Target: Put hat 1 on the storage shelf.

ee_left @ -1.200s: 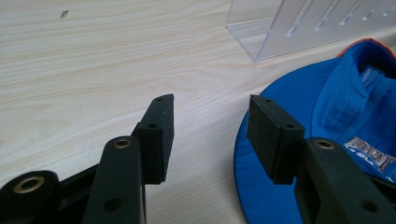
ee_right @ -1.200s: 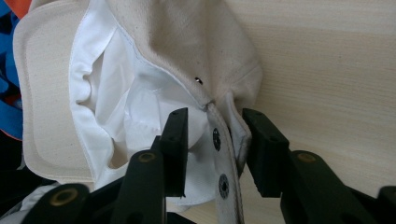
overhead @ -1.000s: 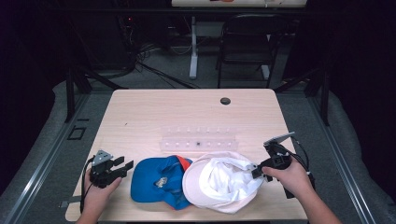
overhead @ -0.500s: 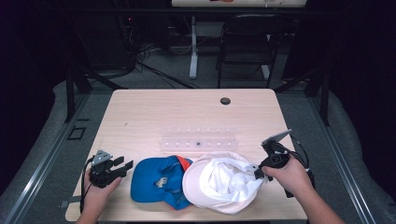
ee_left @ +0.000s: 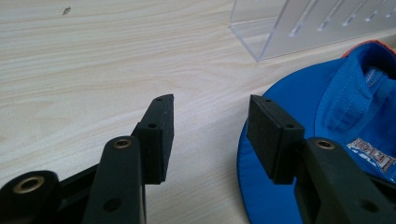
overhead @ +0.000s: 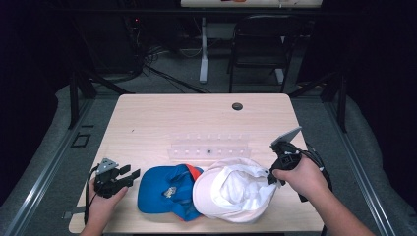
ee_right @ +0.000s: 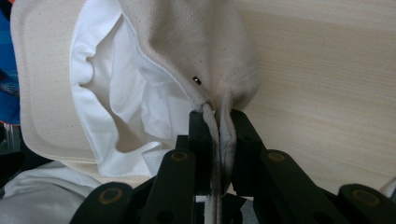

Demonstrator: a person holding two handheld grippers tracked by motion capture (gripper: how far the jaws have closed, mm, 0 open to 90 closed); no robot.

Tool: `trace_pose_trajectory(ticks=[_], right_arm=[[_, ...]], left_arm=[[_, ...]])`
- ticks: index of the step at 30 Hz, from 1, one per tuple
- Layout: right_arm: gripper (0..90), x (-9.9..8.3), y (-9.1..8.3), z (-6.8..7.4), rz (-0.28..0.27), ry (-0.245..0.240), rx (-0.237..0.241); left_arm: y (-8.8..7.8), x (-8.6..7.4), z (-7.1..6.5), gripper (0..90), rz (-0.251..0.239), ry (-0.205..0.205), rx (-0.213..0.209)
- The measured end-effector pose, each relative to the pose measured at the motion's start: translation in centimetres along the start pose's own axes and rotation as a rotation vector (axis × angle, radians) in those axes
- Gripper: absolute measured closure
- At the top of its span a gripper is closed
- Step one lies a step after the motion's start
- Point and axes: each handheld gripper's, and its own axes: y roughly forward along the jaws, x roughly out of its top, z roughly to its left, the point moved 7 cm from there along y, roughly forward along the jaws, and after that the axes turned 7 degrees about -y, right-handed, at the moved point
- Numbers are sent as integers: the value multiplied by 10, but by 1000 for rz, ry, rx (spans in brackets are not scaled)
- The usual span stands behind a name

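The right gripper (ee_right: 217,119) has just clamped its jaws on the rim of the cream-white cotton cap (overhead: 233,194), whose crown sprawls away from those jaws. The left gripper (ee_left: 210,128) stands open, the blue fabric cap (ee_left: 327,140) just beside one jaw.

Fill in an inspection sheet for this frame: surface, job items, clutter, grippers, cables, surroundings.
Surface: light wooden table, round hole near its far edge.
Job's things: white hat with the blue cap beside it, edges overlapping.
Clutter: clear plastic rack behind the caps.
Grippers: right gripper pinches the white hat's fabric; left gripper open, beside the blue cap's brim.
Cables: one trails from each gripper.
Surroundings: dark room, chair beyond the table.
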Motion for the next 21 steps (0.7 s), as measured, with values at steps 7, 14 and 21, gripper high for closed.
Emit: trace_pose_trajectory(ticks=[7,14,21], right_arm=[[812,4,-15,10,10,-2,-3],[812,8,-34,23,2,5,13],[812,7,-51,33,9,-6,82]], left_arm=[[0,0,1,517,1,1,1],[1,0,1,518,-13,-9,1],[1,0,1,518,-12,-10,1]])
